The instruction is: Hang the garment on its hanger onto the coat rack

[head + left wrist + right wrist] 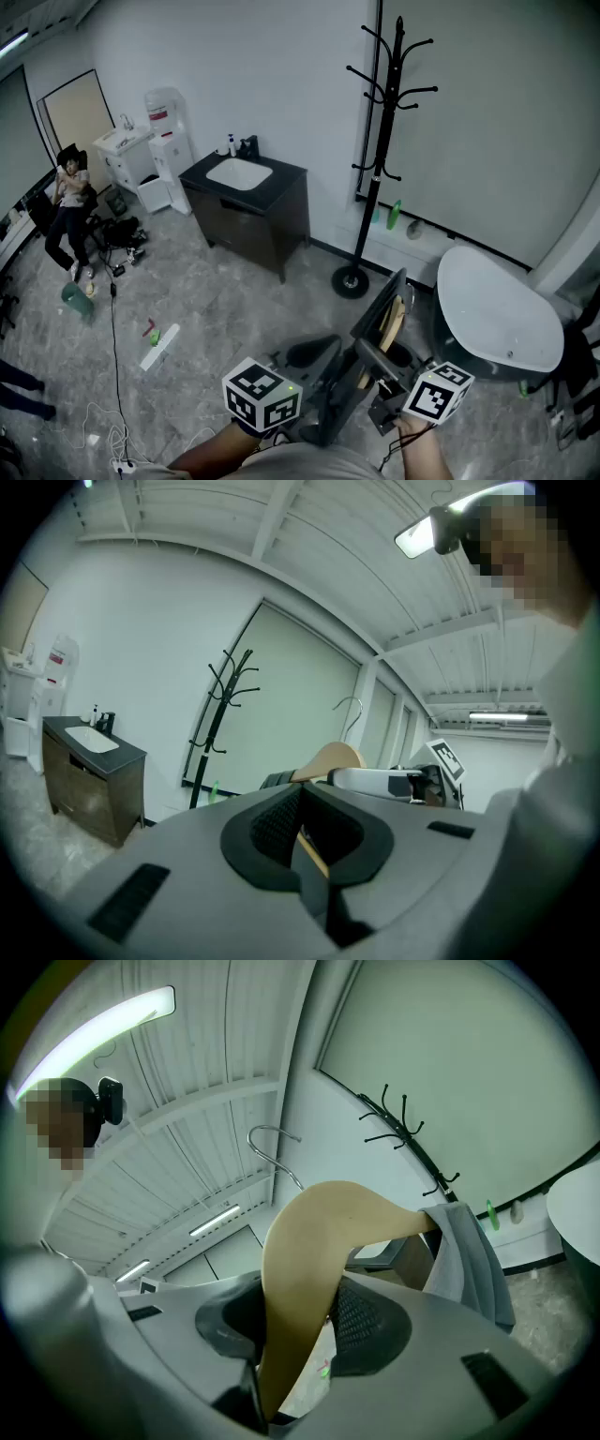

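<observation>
Head view showed one coat rack (382, 141) well ahead of both my hand-held grippers, with its round base on the floor. A dark sink cabinet (248, 230) stood to the left of it and a white oval tub (497, 314) lay just beyond my right hand-held gripper (300, 1316). One green bottle (395, 214) stood by the wall behind the rack's pole. Far off to the left of my left hand-held gripper (302, 808) were a water dispenser (172, 141) and one seated person (70, 202).

I held a single wooden hanger (319, 1232) between the two hand-held grippers, low and well short of the rack. The right hand-held gripper was clamped on the hanger's broad curved shoulder, and its metal hook (277, 1147) rose above the jaws. The left hand-held gripper was closed on a thin strip of the same wood, though I could not tell which part of the hanger it was.

One grey garment (469, 1260) draped over the far end of the hanger, beyond the right hand-held gripper's jaws. Its lower part ran behind the jaw and I could not make out its shape. From the head view both hand-held grippers covered most of it.
</observation>
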`<state>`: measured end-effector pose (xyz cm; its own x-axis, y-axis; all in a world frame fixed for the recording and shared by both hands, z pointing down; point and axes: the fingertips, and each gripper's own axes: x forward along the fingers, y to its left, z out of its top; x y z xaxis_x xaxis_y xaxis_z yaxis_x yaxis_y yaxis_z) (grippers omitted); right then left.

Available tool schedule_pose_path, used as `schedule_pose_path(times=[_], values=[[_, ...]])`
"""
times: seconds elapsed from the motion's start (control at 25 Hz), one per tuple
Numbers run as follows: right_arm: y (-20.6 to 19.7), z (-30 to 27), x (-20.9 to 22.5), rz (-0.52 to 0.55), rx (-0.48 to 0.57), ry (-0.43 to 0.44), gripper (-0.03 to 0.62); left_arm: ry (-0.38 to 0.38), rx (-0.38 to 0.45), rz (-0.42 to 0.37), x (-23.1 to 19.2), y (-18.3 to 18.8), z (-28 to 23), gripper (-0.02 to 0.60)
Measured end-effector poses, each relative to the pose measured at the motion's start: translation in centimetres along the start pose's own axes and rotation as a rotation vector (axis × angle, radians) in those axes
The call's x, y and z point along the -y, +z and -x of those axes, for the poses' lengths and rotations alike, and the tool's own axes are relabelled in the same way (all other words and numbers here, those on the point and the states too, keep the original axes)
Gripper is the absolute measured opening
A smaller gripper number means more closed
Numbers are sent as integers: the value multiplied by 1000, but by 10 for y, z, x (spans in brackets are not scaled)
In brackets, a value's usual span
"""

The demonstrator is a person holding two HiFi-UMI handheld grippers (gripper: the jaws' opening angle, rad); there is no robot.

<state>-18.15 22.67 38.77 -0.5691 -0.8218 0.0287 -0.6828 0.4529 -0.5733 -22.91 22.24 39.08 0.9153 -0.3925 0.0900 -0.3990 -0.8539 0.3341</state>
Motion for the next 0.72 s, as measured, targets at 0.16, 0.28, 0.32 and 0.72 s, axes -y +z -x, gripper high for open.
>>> schedule_pose_path(times=[0.16,0.28,0.32,0.72], values=[[5,1,-1,2,-2,4,170,-4,0,1,3,4,-3,5],[8,2,0,0,-6,8,170,-6,0,2,5,5,-5,5],[8,3,0,-1,-6,9,170,-6,-1,2,5,4,-6,5],[23,9,4,-23,-25,48,170,-6,-8,-9,12,1,-12,5]])
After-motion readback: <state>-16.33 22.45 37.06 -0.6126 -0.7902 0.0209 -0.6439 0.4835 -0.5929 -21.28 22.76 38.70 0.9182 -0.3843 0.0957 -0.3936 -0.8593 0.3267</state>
